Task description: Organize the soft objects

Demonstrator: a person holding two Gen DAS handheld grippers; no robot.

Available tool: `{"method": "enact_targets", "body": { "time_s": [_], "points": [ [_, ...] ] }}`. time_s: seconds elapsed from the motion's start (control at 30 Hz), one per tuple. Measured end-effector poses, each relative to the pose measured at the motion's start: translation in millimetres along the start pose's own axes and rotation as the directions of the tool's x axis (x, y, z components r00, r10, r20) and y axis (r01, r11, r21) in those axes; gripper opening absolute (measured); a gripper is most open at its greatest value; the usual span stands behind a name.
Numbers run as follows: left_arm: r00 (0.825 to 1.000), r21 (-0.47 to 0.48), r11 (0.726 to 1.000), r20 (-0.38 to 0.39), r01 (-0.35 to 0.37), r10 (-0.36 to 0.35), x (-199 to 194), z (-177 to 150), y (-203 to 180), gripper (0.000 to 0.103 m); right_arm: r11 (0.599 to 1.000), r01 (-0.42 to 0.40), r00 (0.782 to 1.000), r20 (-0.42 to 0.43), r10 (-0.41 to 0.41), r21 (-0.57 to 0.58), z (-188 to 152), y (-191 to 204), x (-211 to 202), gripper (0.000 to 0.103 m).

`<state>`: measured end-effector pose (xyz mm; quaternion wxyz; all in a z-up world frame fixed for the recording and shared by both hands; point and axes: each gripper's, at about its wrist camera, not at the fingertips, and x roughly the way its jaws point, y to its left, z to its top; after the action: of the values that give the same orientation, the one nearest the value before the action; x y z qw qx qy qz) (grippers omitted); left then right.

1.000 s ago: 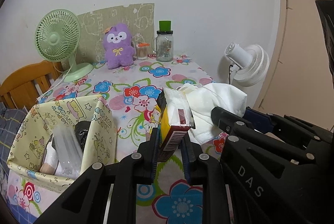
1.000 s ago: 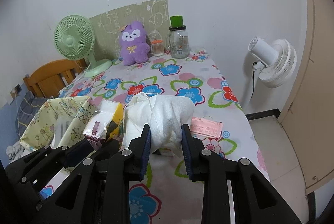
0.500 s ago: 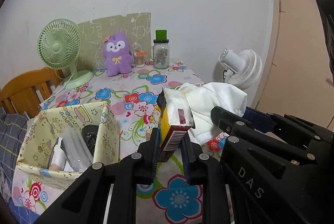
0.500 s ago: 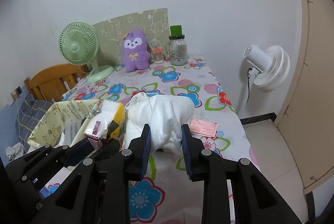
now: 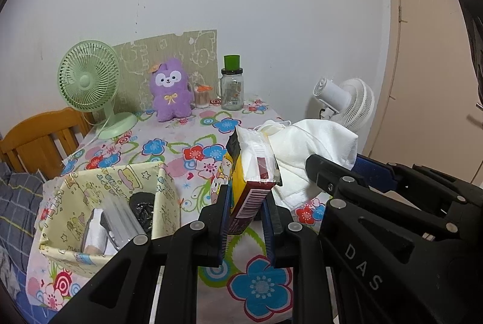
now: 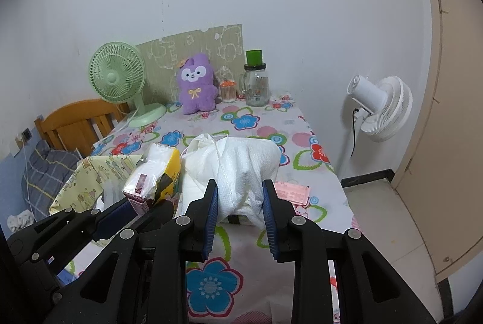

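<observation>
My left gripper (image 5: 246,197) is shut on a yellow tissue pack (image 5: 252,170), held up above the flowered tablecloth (image 5: 193,152). That pack (image 6: 154,170) also shows at the left of the right wrist view. My right gripper (image 6: 240,194) is shut on a white cloth bundle (image 6: 235,161), lifted over the table; the bundle (image 5: 314,140) hangs to the right of the pack in the left wrist view. A pale yellow fabric basket (image 5: 90,182) with several items inside stands at the near left. A purple plush toy (image 5: 171,93) sits at the far side by the wall.
A green desk fan (image 5: 90,82), a glass jar with a green lid (image 5: 231,87) and a small cotton-swab pot (image 5: 201,96) line the far edge. A pink packet (image 6: 291,192) lies near the right edge. A white floor fan (image 6: 380,106) stands beside the table, a wooden chair (image 6: 75,119) at left.
Both grippers have risen and drawn back from the table with the tissue pack and the cloth bundle still clamped; the table and its far objects sit lower and smaller in both views.
</observation>
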<state>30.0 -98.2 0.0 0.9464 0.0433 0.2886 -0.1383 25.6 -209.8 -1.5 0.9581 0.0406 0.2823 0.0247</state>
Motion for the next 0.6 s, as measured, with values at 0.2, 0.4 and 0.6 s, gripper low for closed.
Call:
{"method": "enact_targets", "body": {
  "time_s": [0.2, 0.4, 0.6],
  "points": [
    [1.000, 0.003, 1.000, 0.002, 0.002, -0.002, -4.5, 4.2, 6.4, 0.018, 1.000, 0.007, 1.000, 0.005, -0.007, -0.012, 4.9, 9.9, -3.6, 0.031],
    [1.000, 0.003, 1.000, 0.006, 0.001, -0.001, -7.5, 7.6, 16.1, 0.018, 1.000, 0.008, 1.000, 0.011, -0.008, -0.014, 10.1, 19.7, -5.6, 0.031],
    [1.000, -0.002, 1.000, 0.009, -0.004, 0.004, -11.6, 8.9, 27.3, 0.019, 1.000, 0.003, 1.000, 0.012, -0.003, -0.021, 13.8, 30.5, -5.0, 0.031]
  ]
}}
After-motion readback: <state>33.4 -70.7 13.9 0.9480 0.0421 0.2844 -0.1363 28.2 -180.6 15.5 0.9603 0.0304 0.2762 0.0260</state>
